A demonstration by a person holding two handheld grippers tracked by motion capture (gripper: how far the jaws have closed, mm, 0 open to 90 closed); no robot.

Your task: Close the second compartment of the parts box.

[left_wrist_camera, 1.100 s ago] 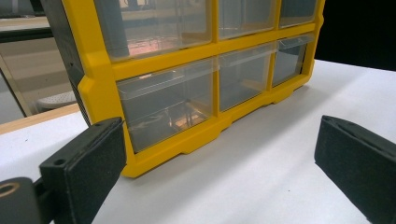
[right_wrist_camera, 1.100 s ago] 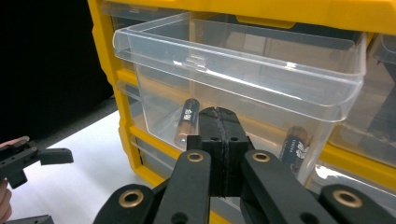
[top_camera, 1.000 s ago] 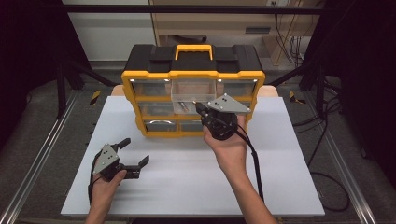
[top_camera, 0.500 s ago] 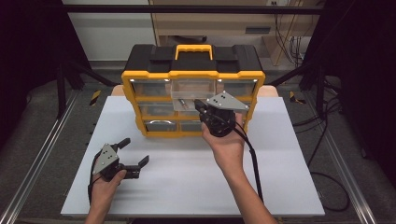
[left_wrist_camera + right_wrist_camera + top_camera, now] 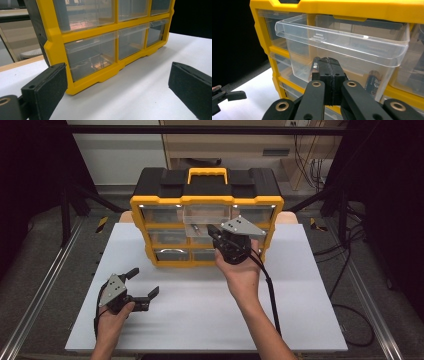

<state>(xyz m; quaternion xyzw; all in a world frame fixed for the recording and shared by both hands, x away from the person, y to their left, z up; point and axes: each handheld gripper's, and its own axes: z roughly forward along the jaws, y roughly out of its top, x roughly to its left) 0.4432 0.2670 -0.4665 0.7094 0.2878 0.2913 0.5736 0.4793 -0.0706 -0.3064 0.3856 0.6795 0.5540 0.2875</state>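
Note:
A yellow and black drawer organizer point(image 5: 205, 200) stands at the back of the white table. Its top middle clear drawer point(image 5: 205, 214) is pulled partway out. My right gripper point(image 5: 214, 231) is held up in front of that drawer with its jaws shut together and nothing between them. In the right gripper view the tips point(image 5: 329, 72) sit at the lower front of the drawer point(image 5: 342, 47); whether they touch it I cannot tell. Dark batteries point(image 5: 370, 80) lie inside the drawer. My left gripper point(image 5: 145, 281) rests open on the table at the front left, facing the organizer point(image 5: 57, 37).
The white table top point(image 5: 310, 300) spreads out in front of the organizer. Metal frame rails point(image 5: 40, 290) run along the table's sides. The other clear drawers point(image 5: 92, 55) are closed. A black cable point(image 5: 270, 295) trails from the right gripper along the forearm.
The right gripper has edged slightly closer to the open drawer. The left gripper has stayed in place on the table.

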